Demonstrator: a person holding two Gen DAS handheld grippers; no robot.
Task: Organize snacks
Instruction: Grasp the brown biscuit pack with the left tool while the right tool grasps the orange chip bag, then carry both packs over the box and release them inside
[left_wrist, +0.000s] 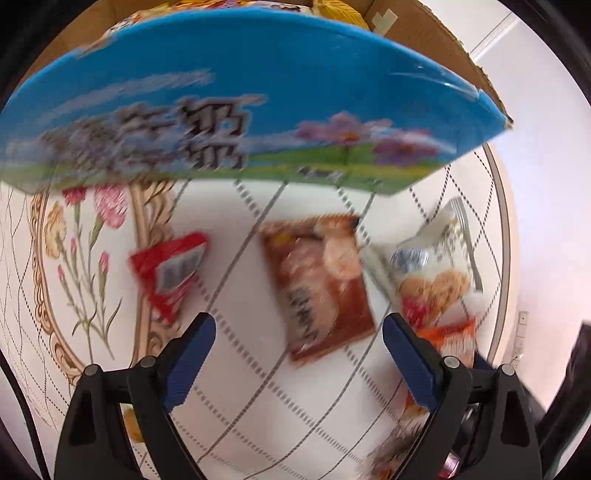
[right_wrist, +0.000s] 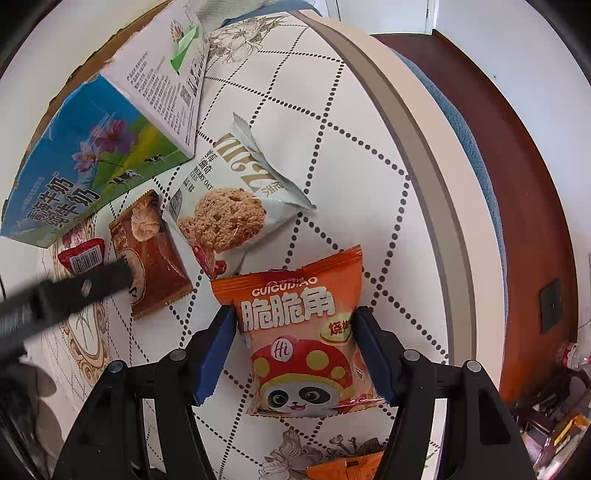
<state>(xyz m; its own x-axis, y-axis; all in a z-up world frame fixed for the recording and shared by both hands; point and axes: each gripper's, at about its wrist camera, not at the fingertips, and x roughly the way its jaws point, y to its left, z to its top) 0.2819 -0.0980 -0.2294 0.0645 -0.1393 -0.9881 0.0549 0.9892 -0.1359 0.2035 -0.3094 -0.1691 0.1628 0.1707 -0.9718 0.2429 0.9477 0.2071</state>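
Several snack packs lie on a white patterned tablecloth (right_wrist: 332, 155). My right gripper (right_wrist: 295, 314) is open, its blue fingers on either side of an orange snack bag with a panda (right_wrist: 299, 332). A white oat cookie pack (right_wrist: 229, 199), a brown pack (right_wrist: 147, 254) and a small red pack (right_wrist: 81, 258) lie beyond it. My left gripper (left_wrist: 299, 328) is open and empty above the brown pack (left_wrist: 321, 280), with the red pack (left_wrist: 170, 269) to its left and the cookie pack (left_wrist: 432, 266) to its right. The left view is blurred.
A blue milk carton box (right_wrist: 92, 155) with open cardboard flaps stands at the back left; it holds snacks in the left wrist view (left_wrist: 236, 103). The table's round edge (right_wrist: 424, 155) runs at the right. Another orange pack (right_wrist: 343, 467) lies at the near edge.
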